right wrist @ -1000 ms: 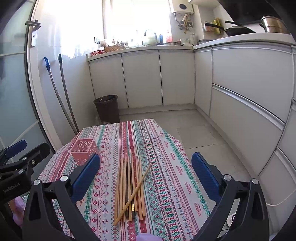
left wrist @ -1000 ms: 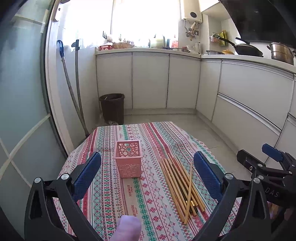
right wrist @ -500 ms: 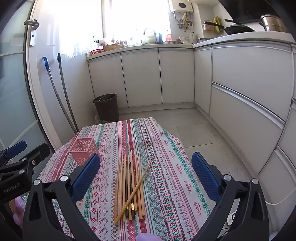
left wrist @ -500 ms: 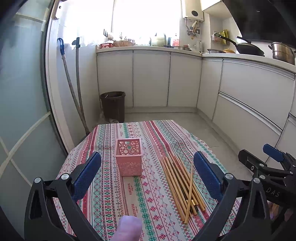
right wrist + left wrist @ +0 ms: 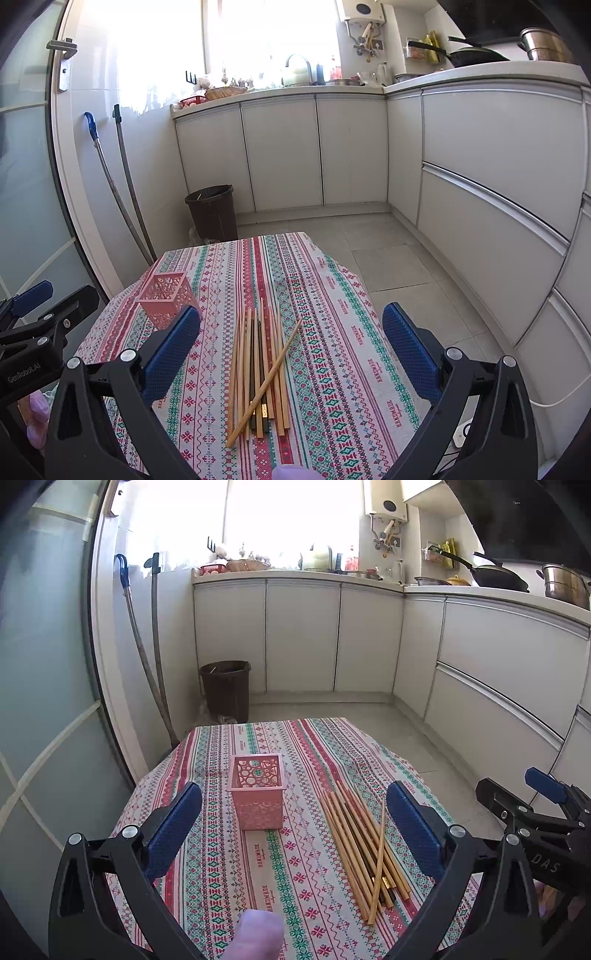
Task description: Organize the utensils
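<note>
Mops (image 5: 147, 657) lean against the wall at far left, by the glass door, and a dark bin (image 5: 225, 688) stands on the floor just right of them, under the white cabinets (image 5: 303, 638). Nearer, the table (image 5: 321, 738) wears a striped, patterned cloth. On its left half a pink basket (image 5: 257, 791) stands upright, its lattice walls showing nothing inside from where I look. The left gripper (image 5: 293, 830) hangs low over the near edge, its blue pads spread wide with nothing between them, the basket lying just beyond the gap and toward its left pad. Right of the basket, apart from it, chopsticks (image 5: 364, 843) lie flat in a loose bundle running near to far, mostly pale wood with a couple of dark ones among them; one stick lies slanted across the top of the others. The right gripper (image 5: 291, 349) hovers over the near edge above the bundle, fingers likewise wide and empty, the chopsticks lying in the gap between them. Further right the floor runs to a long counter carrying a pan (image 5: 491, 578) and a steel pot (image 5: 565, 585).
</note>
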